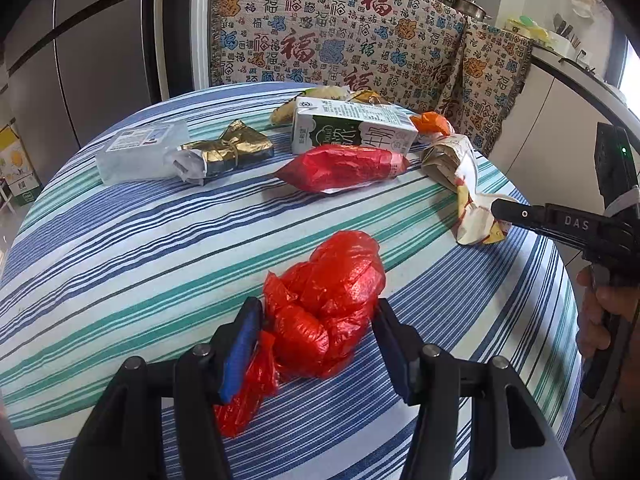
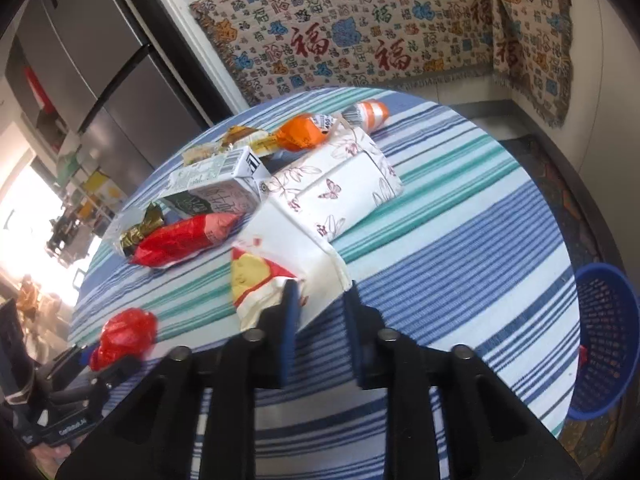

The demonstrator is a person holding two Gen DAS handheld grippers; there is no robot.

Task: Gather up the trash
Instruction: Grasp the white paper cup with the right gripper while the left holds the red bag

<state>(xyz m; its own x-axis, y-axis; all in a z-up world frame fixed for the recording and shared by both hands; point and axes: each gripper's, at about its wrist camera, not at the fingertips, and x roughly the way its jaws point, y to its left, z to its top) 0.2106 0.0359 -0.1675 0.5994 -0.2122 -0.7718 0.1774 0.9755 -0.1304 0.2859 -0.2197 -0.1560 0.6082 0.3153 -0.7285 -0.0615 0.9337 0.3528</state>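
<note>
My left gripper (image 1: 318,314) is open, its jaws on either side of a crumpled red plastic bag (image 1: 326,300) lying on the striped table (image 1: 140,248). The bag also shows in the right wrist view (image 2: 124,336), at the left gripper's tips. My right gripper (image 2: 322,296) is partly closed around the end of a white and yellow wrapper (image 2: 280,276); in the left wrist view its tip (image 1: 502,208) meets that wrapper (image 1: 474,208). Whether it grips is unclear.
On the table lie a milk carton (image 1: 352,130), a red snack packet (image 1: 344,166), a gold foil wrapper (image 1: 228,152), a clear packet (image 1: 140,150), a floral tissue pack (image 2: 340,184) and orange wrappers (image 2: 304,132). A blue basket (image 2: 604,340) stands on the floor at the right.
</note>
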